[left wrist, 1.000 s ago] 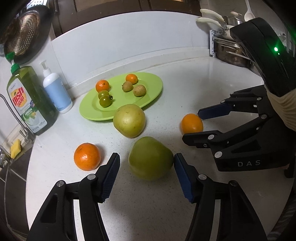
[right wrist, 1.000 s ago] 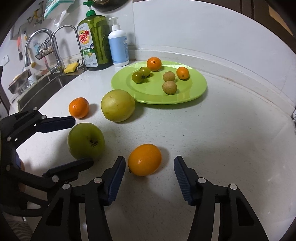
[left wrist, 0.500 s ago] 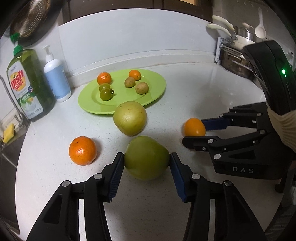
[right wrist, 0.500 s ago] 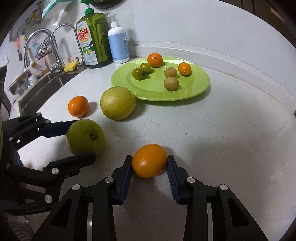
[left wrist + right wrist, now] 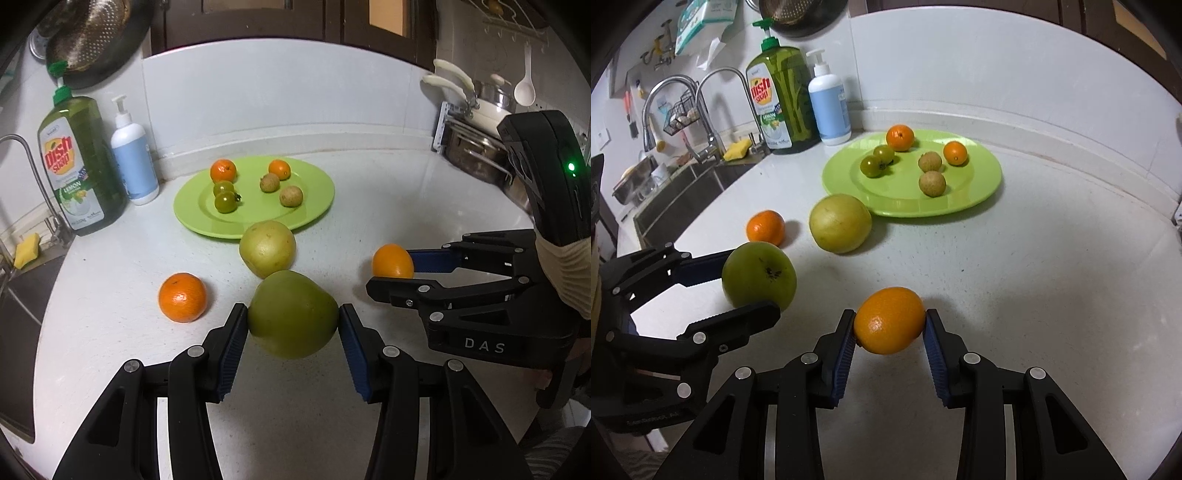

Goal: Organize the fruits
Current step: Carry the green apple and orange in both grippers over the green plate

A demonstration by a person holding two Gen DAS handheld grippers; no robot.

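My left gripper (image 5: 293, 325) is shut on a large green apple (image 5: 292, 314), held just above the white counter; the same apple (image 5: 759, 275) shows in the right wrist view between the left fingers. An orange (image 5: 889, 320) sits pinched in my right gripper (image 5: 889, 325), which is shut on it; the left wrist view shows that orange (image 5: 392, 261) too. A yellow-green pear-like fruit (image 5: 267, 248) and a mandarin (image 5: 182, 297) lie loose on the counter. The green plate (image 5: 314, 206) behind them carries two small oranges, two green tomatoes and two brown longans.
A dish soap bottle (image 5: 79, 162) and a white pump bottle (image 5: 133, 158) stand at the back left by the wall. The sink (image 5: 679, 192) with its taps lies to the left. Pans on a rack (image 5: 476, 147) sit at the back right.
Both grippers closed on their fruit: the left on the green apple, the right on the orange. The left gripper then rose a little with the apple.
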